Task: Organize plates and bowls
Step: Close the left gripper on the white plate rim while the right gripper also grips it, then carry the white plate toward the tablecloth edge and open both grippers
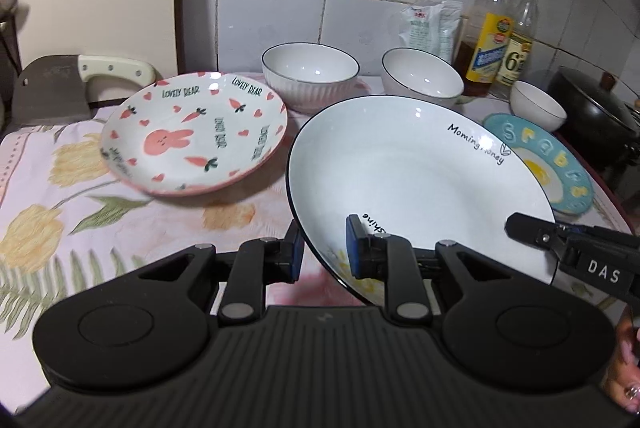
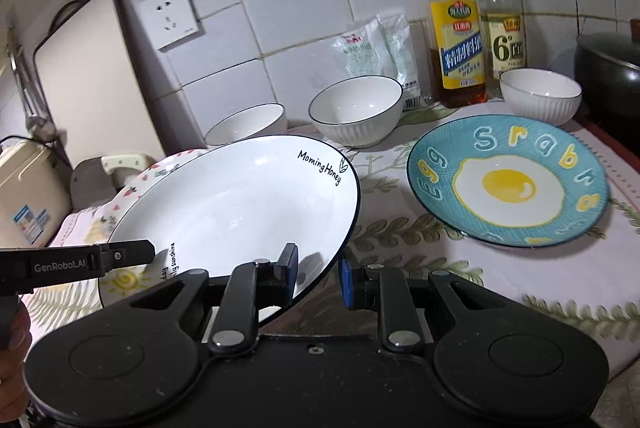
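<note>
A large white plate point(image 1: 400, 168) point(image 2: 240, 204) with a dark rim and "Morning Honey" lettering is lifted and tilted over the floral cloth. My left gripper point(image 1: 325, 252) is shut on its near rim. My right gripper point(image 2: 318, 274) is shut on the rim at the plate's right side; its fingertip point(image 1: 524, 226) shows over the plate in the left wrist view. A pink bunny plate point(image 1: 192, 136) point(image 2: 160, 168) lies to the left, partly hidden behind the white plate in the right wrist view. A blue egg plate point(image 2: 508, 184) point(image 1: 560, 168) lies to the right. Three white bowls point(image 1: 310, 72) point(image 1: 420, 76) point(image 2: 540, 96) stand behind.
Two oil bottles point(image 2: 456, 28) and a plastic bag point(image 2: 376, 48) stand against the tiled wall. A dark pan point(image 1: 592, 104) sits at the far right. A cleaver point(image 1: 52, 92) rests at the far left, by a cutting board point(image 2: 84, 68).
</note>
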Motion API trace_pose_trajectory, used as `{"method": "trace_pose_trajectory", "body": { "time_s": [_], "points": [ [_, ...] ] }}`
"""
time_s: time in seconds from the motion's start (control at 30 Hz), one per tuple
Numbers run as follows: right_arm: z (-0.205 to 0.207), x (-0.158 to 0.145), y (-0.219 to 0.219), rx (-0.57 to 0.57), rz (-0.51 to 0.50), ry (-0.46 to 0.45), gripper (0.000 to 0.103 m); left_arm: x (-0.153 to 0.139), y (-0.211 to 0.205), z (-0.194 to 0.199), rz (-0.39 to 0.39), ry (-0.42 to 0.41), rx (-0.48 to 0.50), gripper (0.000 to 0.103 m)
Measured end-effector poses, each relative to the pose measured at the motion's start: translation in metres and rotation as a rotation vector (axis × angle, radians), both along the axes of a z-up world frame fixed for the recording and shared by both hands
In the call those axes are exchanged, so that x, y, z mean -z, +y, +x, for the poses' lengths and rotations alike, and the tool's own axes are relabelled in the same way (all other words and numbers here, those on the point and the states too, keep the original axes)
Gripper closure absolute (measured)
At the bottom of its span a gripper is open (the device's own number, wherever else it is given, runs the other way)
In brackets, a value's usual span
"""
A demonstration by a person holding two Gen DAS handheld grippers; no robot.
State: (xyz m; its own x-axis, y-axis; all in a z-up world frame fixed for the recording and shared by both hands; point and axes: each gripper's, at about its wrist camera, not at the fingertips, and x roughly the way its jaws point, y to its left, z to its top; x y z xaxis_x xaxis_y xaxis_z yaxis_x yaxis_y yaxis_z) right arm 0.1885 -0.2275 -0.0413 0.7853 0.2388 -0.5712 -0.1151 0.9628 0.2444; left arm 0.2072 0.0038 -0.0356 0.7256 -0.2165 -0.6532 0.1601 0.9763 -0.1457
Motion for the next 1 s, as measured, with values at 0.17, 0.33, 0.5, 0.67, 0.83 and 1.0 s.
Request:
{"method": "trace_pose_trajectory", "body": {
  "time_s": [0.17,0.33,0.5,0.67,0.83,1.0],
  "points": [
    [-0.024,-0.002,0.006,-0.011,0.007,0.010,0.077,-0.001,0.013,-0.027,-0.013,0.021,0.003,0.083],
    [-0.045,0.004,0.014,-0.022,0.002,0.001,0.077,0.002,0.017,-0.051,0.014,0.012,-0.002,0.083],
    [-0.052,0.012,0.013,-0.023,0.011,0.009,0.077,0.012,0.021,-0.053,-0.004,0.050,-0.001,0.083],
    [-0.049,0.021,0.014,-0.029,-0.003,0.028,0.077,0.026,0.022,-0.046,-0.021,0.083,-0.007,0.083],
    [-0.038,0.033,0.014,-0.023,0.011,0.041,0.077,0.035,0.020,-0.035,-0.004,0.084,-0.017,0.083],
    [-0.027,0.038,0.018,-0.041,-0.018,0.061,0.077,0.039,0.022,-0.023,0.002,0.086,-0.015,0.083]
  ]
}}
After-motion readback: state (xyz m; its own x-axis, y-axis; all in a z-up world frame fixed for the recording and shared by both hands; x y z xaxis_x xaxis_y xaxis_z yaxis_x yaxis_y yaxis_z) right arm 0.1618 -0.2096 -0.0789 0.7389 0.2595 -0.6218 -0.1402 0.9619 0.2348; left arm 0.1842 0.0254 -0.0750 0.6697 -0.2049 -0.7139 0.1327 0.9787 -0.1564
